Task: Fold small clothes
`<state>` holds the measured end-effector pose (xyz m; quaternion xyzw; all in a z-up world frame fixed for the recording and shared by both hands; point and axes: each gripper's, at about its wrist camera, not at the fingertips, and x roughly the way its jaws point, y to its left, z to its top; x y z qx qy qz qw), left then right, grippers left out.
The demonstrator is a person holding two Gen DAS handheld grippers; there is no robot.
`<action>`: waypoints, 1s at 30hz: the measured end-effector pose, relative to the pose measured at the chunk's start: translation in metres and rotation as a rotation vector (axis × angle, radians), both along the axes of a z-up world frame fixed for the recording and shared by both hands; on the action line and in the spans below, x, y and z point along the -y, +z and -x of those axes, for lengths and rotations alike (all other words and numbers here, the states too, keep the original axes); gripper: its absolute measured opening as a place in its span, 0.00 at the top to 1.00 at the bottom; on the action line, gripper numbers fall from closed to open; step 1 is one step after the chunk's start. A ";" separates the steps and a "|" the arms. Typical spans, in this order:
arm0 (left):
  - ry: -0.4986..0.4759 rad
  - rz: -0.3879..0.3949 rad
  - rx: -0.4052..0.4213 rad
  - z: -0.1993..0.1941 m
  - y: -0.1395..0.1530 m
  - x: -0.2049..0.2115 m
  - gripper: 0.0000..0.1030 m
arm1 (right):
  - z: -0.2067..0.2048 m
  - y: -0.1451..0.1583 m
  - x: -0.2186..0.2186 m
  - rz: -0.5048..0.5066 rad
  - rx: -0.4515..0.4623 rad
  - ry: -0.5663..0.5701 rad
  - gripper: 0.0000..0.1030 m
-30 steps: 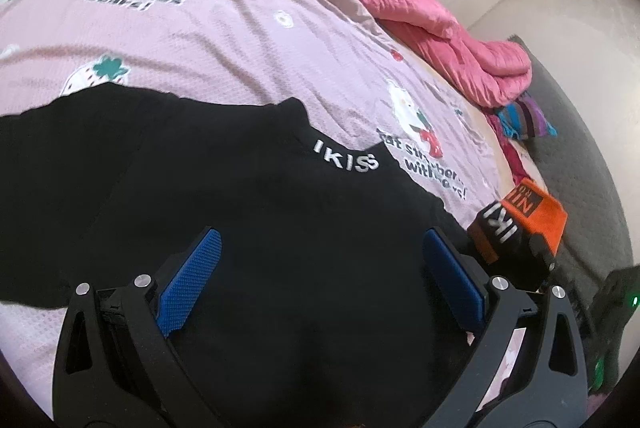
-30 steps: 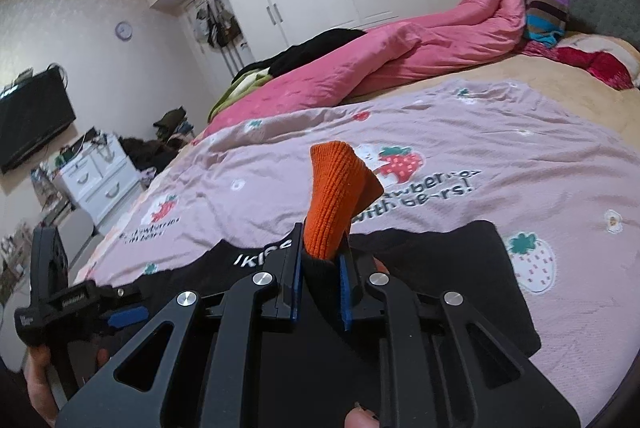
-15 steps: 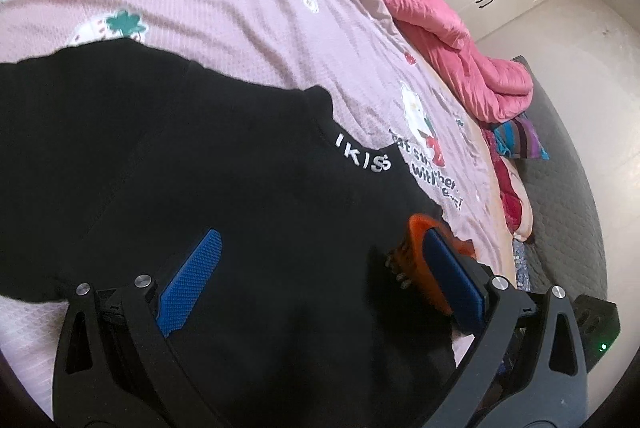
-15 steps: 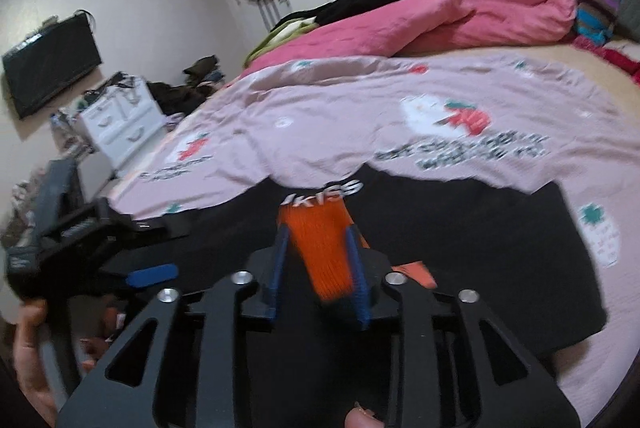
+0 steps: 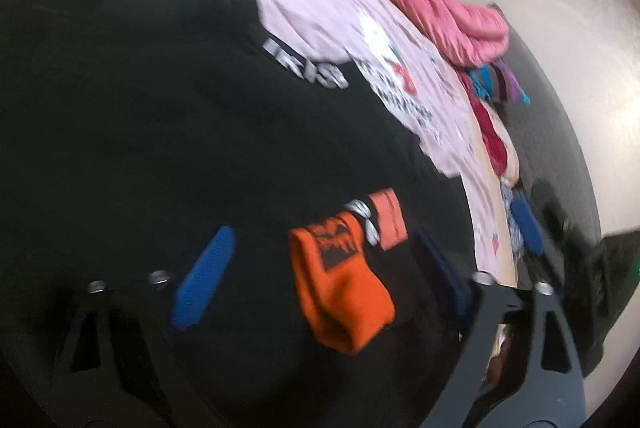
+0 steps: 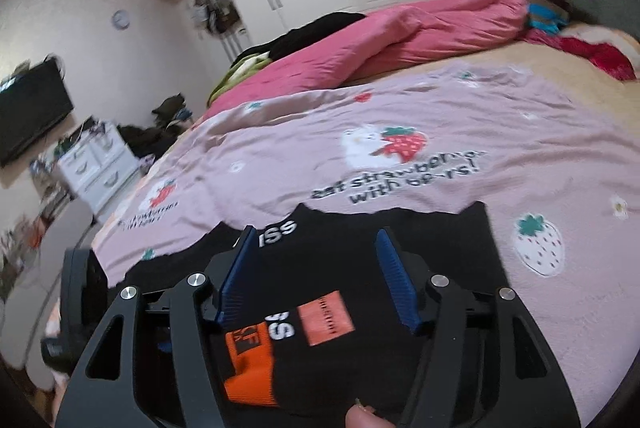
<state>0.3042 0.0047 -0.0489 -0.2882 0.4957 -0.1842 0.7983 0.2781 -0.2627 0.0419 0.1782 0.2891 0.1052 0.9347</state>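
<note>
A black sweater point(image 5: 160, 131) with white collar lettering lies spread on the pink strawberry-print bedspread point(image 6: 440, 131). Its orange sleeve cuff point(image 5: 340, 300) lies folded onto the black body, next to a small orange label point(image 5: 387, 219). My left gripper point(image 5: 316, 268) is open, its blue fingers either side of the cuff just above the sweater. My right gripper point(image 6: 316, 276) is open and empty above the sweater point(image 6: 360, 252), with the cuff point(image 6: 250, 368) and the label point(image 6: 326, 318) lying below and between its fingers. The view is blurred by motion.
A rolled pink duvet point(image 6: 400, 27) lies across the far side of the bed with dark and green clothes point(image 6: 280, 43) behind it. Striped and red items point(image 6: 548, 7) sit at the grey headboard. White wardrobes, a drawer unit point(image 6: 96, 163) and a wall TV point(image 6: 28, 111) stand beyond.
My right gripper carried the orange cuff over the sweater body, opened and let it go. The cuff now lies on the black fabric. My left gripper shifted over it.
</note>
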 end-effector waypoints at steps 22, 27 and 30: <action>-0.143 -0.128 0.175 0.005 0.010 0.057 0.92 | 0.014 -0.003 0.065 -0.060 0.002 -0.157 0.42; -0.141 -0.076 0.222 0.010 0.035 0.049 0.92 | 0.017 -0.004 0.078 -0.082 0.000 -0.184 0.42; -0.145 -0.045 0.267 0.018 0.058 0.040 0.92 | 0.019 -0.002 0.080 -0.089 0.003 -0.188 0.42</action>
